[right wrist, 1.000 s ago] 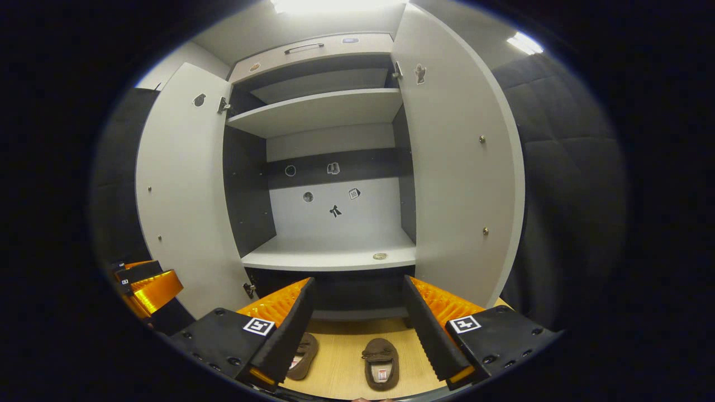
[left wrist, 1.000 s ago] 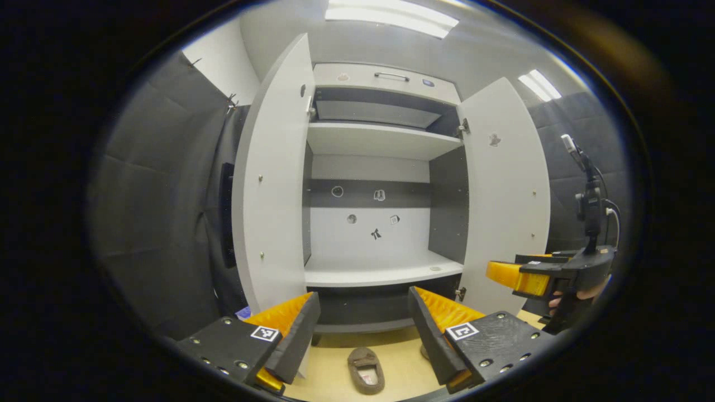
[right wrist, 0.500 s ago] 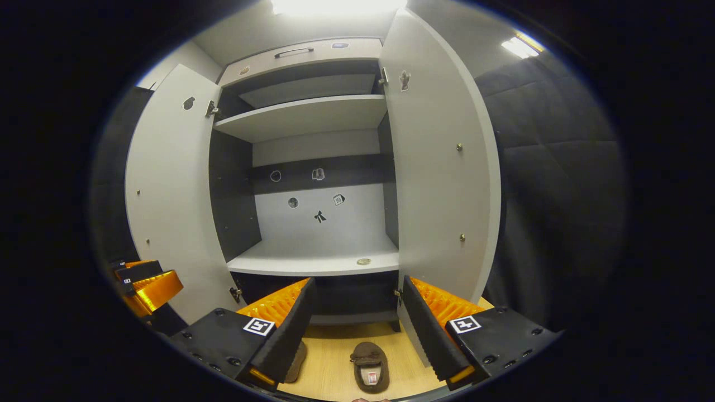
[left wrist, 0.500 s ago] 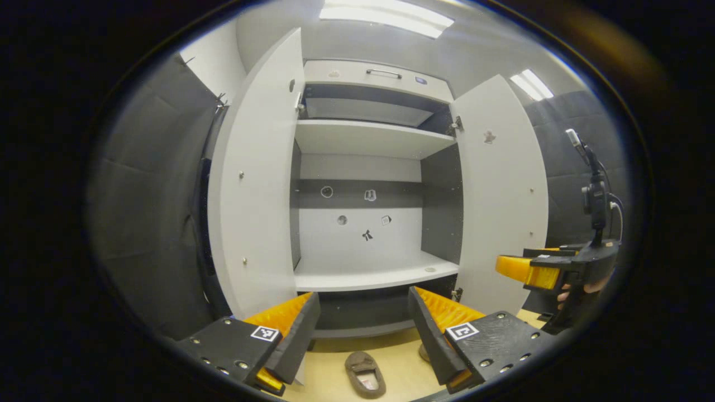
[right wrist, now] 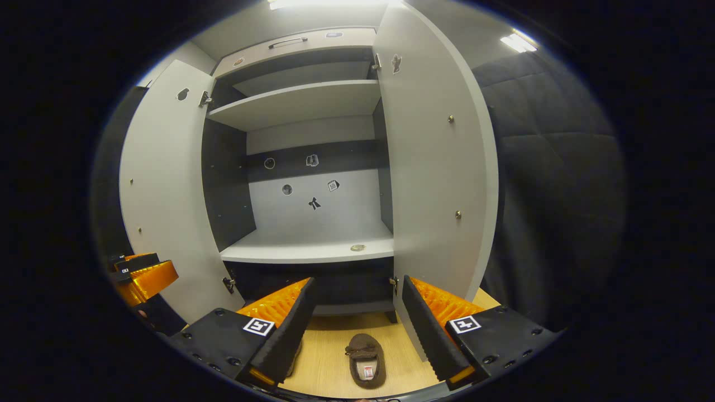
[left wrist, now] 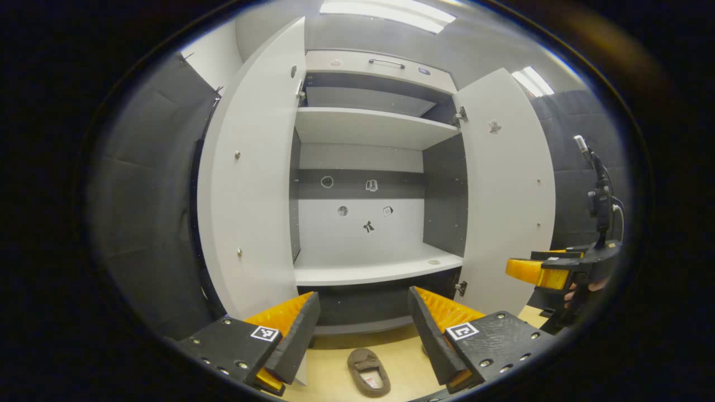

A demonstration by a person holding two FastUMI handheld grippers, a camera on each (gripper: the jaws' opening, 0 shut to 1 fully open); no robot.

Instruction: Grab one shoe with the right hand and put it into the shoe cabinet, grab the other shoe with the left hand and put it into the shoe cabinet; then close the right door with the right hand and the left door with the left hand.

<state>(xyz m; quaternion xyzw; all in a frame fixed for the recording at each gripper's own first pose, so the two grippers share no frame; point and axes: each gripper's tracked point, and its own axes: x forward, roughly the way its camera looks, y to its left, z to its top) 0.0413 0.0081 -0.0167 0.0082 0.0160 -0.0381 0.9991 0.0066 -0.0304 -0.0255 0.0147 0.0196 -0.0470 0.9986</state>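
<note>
A white shoe cabinet (left wrist: pixel 374 273) (right wrist: pixel 307 251) stands ahead with both doors swung wide. In the left gripper view, a brown shoe (left wrist: pixel 368 371) lies on the wooden floor in front of it, below and between my left gripper's (left wrist: pixel 360 332) open fingers. The second shoe peeks out behind the right finger (left wrist: pixel 427 335). In the right gripper view, a brown shoe (right wrist: pixel 366 360) lies below my open right gripper (right wrist: pixel 354 329); the other shoe is mostly hidden behind its left finger (right wrist: pixel 287 329). Each view catches the other gripper: the right gripper (left wrist: pixel 550 273) and the left gripper (right wrist: pixel 142 276).
The left door (left wrist: pixel 251 184) (right wrist: pixel 162 190) and right door (left wrist: pixel 505 190) (right wrist: pixel 435 162) flank the opening. The lower shelf holds a small round object (right wrist: pixel 357 247). An upper shelf (left wrist: pixel 368 125) sits above. Dark padded walls (right wrist: pixel 553 184) close in on both sides.
Both grippers have shifted slightly, so the cabinet sits a little differently in each view. In the right gripper view the cabinet has slid left. Both grippers stay open; the shoes have not moved.
</note>
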